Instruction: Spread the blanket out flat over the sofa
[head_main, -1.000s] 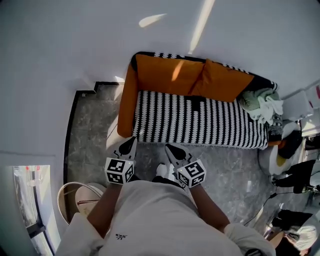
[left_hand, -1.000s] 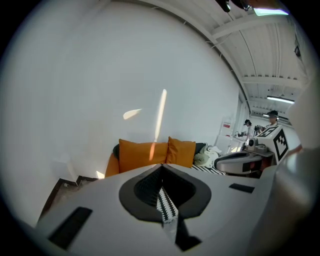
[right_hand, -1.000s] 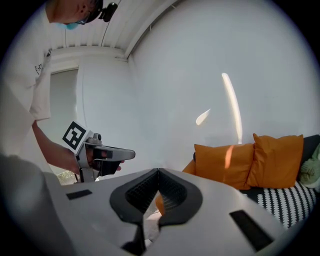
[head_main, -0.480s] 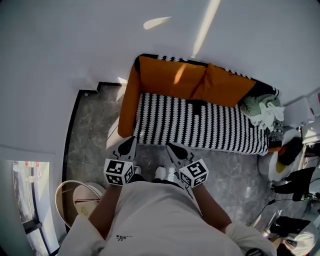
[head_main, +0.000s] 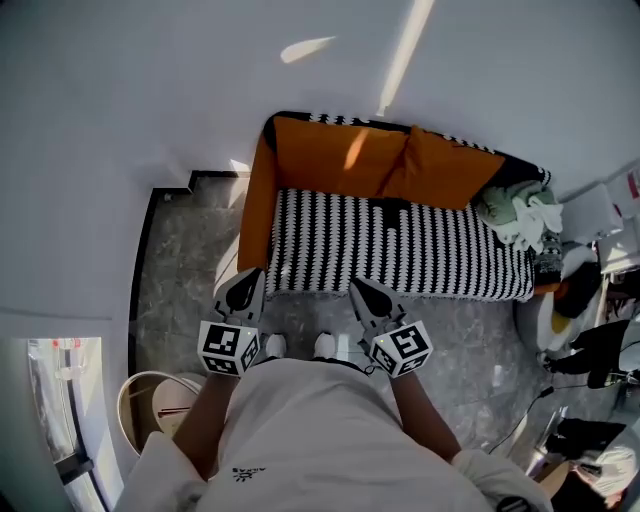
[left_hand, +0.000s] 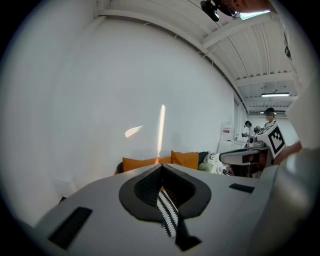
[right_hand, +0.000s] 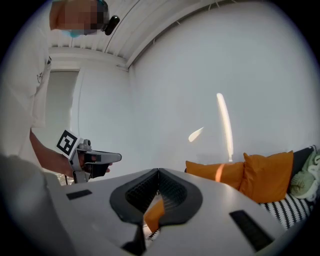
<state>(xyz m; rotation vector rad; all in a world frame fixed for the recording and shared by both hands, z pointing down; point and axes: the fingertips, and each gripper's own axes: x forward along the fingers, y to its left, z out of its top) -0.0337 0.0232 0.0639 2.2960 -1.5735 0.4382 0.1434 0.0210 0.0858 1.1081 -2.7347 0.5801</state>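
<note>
Blanket (head_main: 400, 245), zigzagged black and white, lies across the seat of the orange sofa (head_main: 258, 200) by the far wall. My left hand-held gripper (head_main: 250, 280) and right hand-held gripper (head_main: 358, 288) hover near its near edge, each with jaws together.

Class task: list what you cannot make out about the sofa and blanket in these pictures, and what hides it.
Head view: how the blanket lies behind the orange cushions, which hide it; the sofa's right end, buried under a pile of pale clothes.
Left gripper view: the sofa seat, blocked by the left gripper's body; only a striped sliver shows.
Right gripper view: the sofa's right end, cut off by the picture's edge.
</note>
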